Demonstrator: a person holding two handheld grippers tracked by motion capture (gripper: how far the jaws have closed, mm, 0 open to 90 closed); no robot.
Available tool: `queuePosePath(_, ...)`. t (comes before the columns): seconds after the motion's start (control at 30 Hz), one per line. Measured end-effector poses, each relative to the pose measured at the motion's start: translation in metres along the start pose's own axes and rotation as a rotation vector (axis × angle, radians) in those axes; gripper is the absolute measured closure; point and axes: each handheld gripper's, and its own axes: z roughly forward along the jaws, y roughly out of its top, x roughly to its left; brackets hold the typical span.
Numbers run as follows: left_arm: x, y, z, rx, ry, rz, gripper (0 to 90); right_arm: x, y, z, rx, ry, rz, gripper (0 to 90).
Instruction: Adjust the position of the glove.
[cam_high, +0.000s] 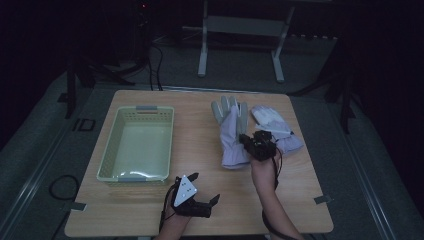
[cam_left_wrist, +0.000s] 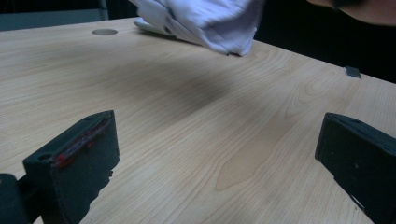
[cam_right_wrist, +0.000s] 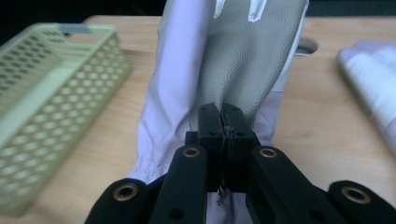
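wooden table (cam_high: 200, 200) | glove (cam_right_wrist: 224, 60) pinched in right tongs (cam_right_wrist: 223, 140) (lifted)

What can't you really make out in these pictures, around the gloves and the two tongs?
- High view: the right tongs are dark against the glove, so their tips blur together.
- Right gripper view: the second glove is cut off by the right edge, and the basket by the left.
- Left gripper view: the top edge cuts off most of the glove.
- High view: the left tongs are small and dim against the table.
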Motion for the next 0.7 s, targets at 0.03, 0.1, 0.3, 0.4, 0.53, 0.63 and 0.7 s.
queuePosePath(0.03, 0.000, 0.000, 0.000, -0.003, 0.000, 0.001, 0.0, 0.004, -0.013, -0.007, -0.007, -0.005, 0.027, 87.8)
queuePosePath(0.1, 0.000, 0.000, 0.000, -0.004, -0.002, 0.006, 0.0, 0.005, -0.023, -0.011, -0.006, 0.002, 0.064, 87.8)
queuePosePath(0.3, -0.001, 0.000, 0.000, -0.004, -0.003, 0.006, 0.0, 0.010, -0.059, -0.009, 0.017, -0.022, 0.114, 87.8)
queuePosePath(0.4, 0.000, 0.000, 0.000, -0.004, -0.002, 0.003, 0.0, 0.006, -0.069, 0.002, 0.043, -0.018, 0.146, 87.8)
queuePosePath(0.53, -0.001, 0.000, 0.000, -0.004, -0.002, 0.006, 0.0, 0.005, -0.075, 0.010, 0.067, -0.027, 0.153, 87.6)
queuePosePath(0.63, 0.000, 0.000, 0.000, -0.003, -0.004, 0.003, 0.0, -0.001, -0.088, 0.025, 0.119, -0.042, 0.156, 85.3)
queuePosePath(0.7, 0.000, 0.000, 0.000, -0.003, -0.004, 0.001, 0.0, -0.004, -0.090, 0.026, 0.120, -0.046, 0.153, 83.6)
